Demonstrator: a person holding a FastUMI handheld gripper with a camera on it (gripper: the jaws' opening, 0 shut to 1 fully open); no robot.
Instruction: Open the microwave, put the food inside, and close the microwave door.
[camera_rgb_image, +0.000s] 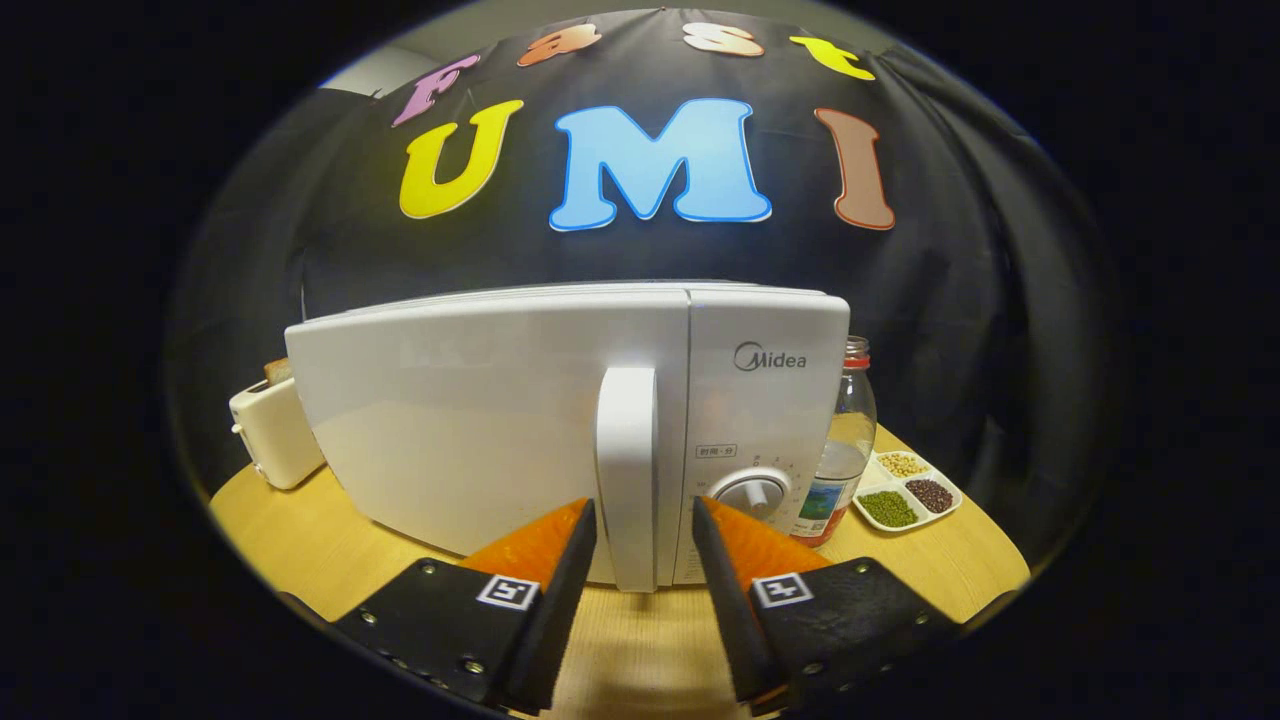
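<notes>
Right now a white microwave (560, 420) is standing closed on a round wooden bench (300, 540), its door facing the camera. A tall vertical door handle (627, 470) is running down the door's right side, next to a control panel with a round dial (752, 492).

The claw (640, 530) is spreading its two fingers wide, one on each side of the handle's lower part. Neither finger appears to be touching the handle yet; a small gap is showing on both sides.

Judging from this, the step in hand is opening the door. To do it well, the fingers should be closing squarely on the handle, then pulling outward along the door's swing, with the hinge apparently on the left side.

A toaster (272, 430) is sitting near the bench's left edge, beside the microwave. A clear bottle (845, 440) is standing just right of the microwave, and a divided tray (908, 490) of beans is lying beyond it toward the right edge. Which item is the food to be loaded is unclear.
</notes>
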